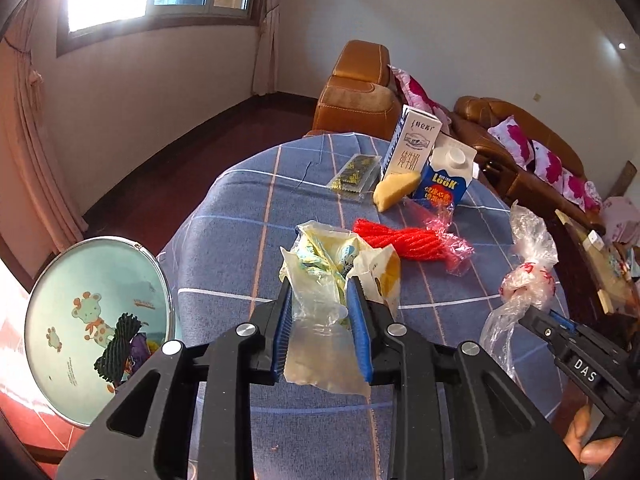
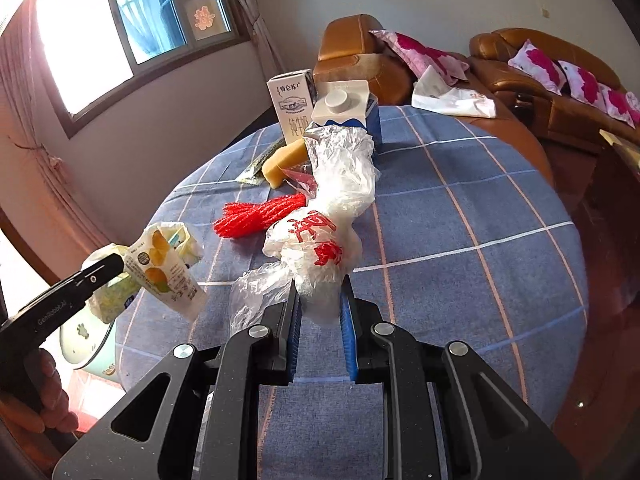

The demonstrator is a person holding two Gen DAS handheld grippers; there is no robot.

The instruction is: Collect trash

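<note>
Two hand-held grippers each hold a piece of rubbish above a round table point(image 1: 240, 240) covered in a blue checked cloth. The left gripper point(image 1: 322, 292) is clamped on a bundle of yellow-and-clear wrappers point(image 1: 320, 264), raised clear of the cloth at the table's left edge. The right gripper point(image 2: 320, 292) pinches a crumpled clear plastic bag point(image 2: 320, 240) with red print, which hangs over the middle of the table. Left on the cloth are a red mesh net point(image 1: 394, 240), a yellow sponge wedge point(image 1: 394, 190), a flat green-and-yellow packet point(image 1: 354, 176) and two upright cartons, a white milk carton point(image 1: 412, 144) and a blue one point(image 1: 444, 176) with a screw cap, side by side at the far edge. A pale green bin point(image 1: 96, 320) stands on the floor to the table's left, with dark netting inside.
</note>
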